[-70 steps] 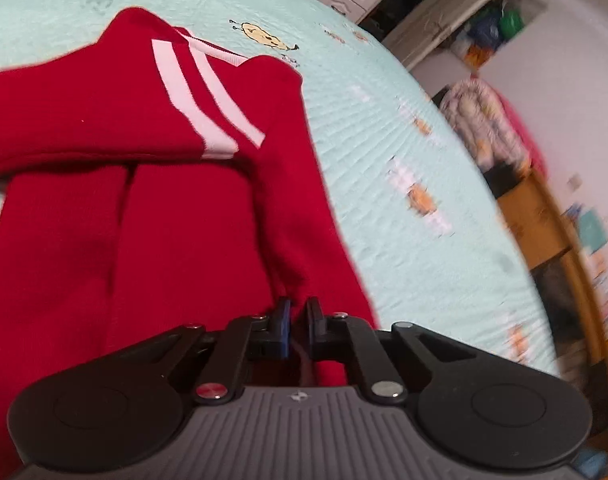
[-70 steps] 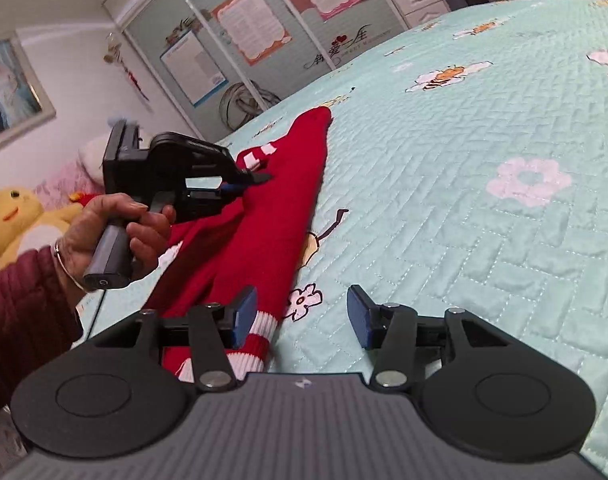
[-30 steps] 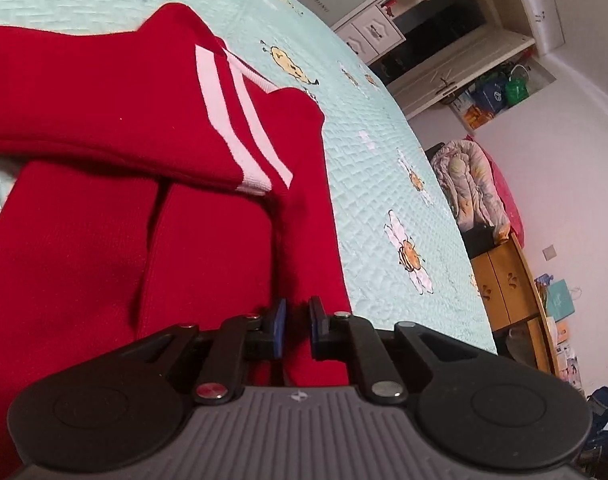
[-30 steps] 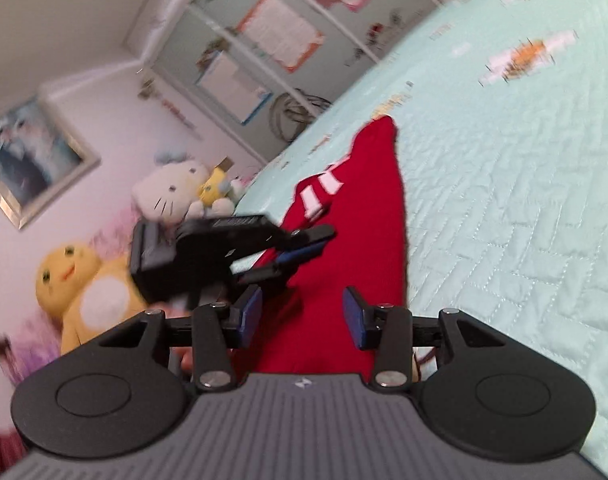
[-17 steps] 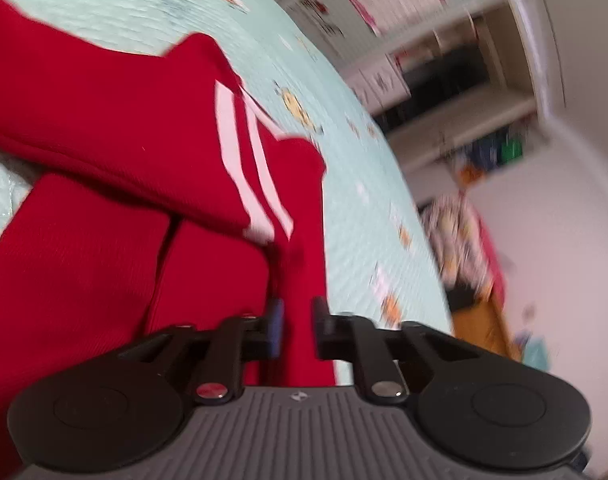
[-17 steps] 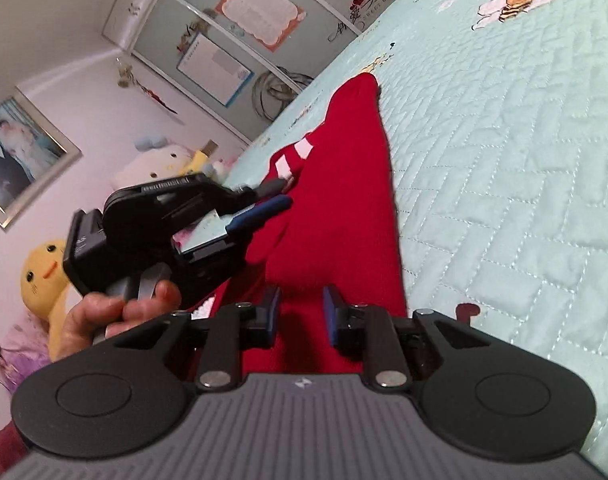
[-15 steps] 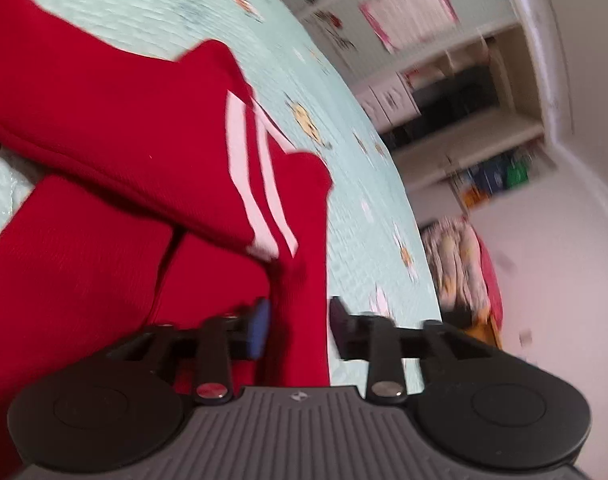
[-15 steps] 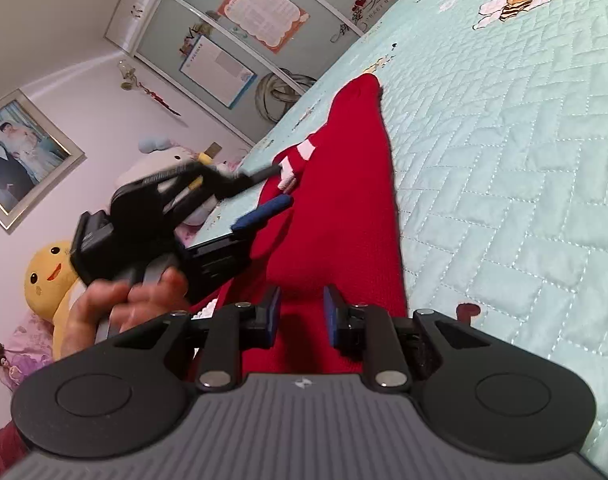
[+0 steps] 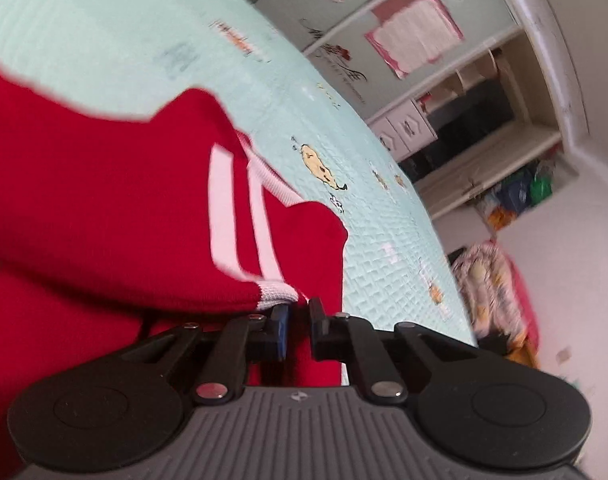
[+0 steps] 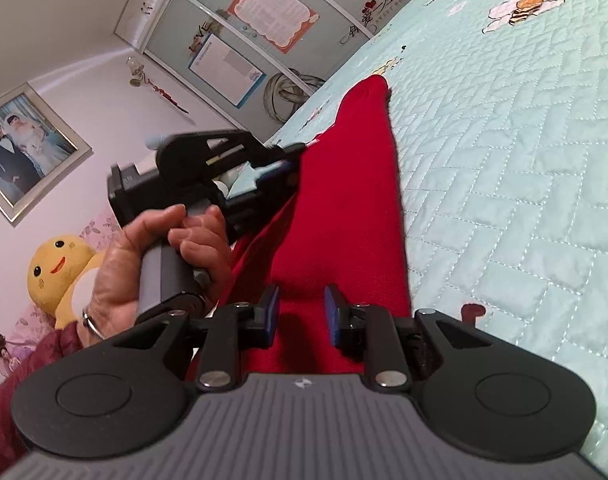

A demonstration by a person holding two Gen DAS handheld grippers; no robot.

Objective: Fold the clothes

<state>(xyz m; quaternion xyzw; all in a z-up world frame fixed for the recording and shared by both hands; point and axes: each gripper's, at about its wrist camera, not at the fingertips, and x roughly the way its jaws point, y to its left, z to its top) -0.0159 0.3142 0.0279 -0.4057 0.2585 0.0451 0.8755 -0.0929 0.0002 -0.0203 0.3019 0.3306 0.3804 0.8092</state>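
Bunching between both sets of jaws, red garment [image 10: 344, 208] folds.

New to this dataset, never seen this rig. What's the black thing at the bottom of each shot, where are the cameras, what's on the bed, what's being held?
No robot here: a person holds a handheld two-finger gripper in each hand, and each carries a fisheye camera looking along its fingers. The black shape at the bottom is that gripper's own body.

The left wrist view shows the left gripper, jaws nearly shut on a fold of the red garment, which has white stripes and lies on a mint quilted bedspread; they have just been closing.

The right wrist view shows the right gripper pinching the same cloth, with the person's hand holding the other gripper beyond it.
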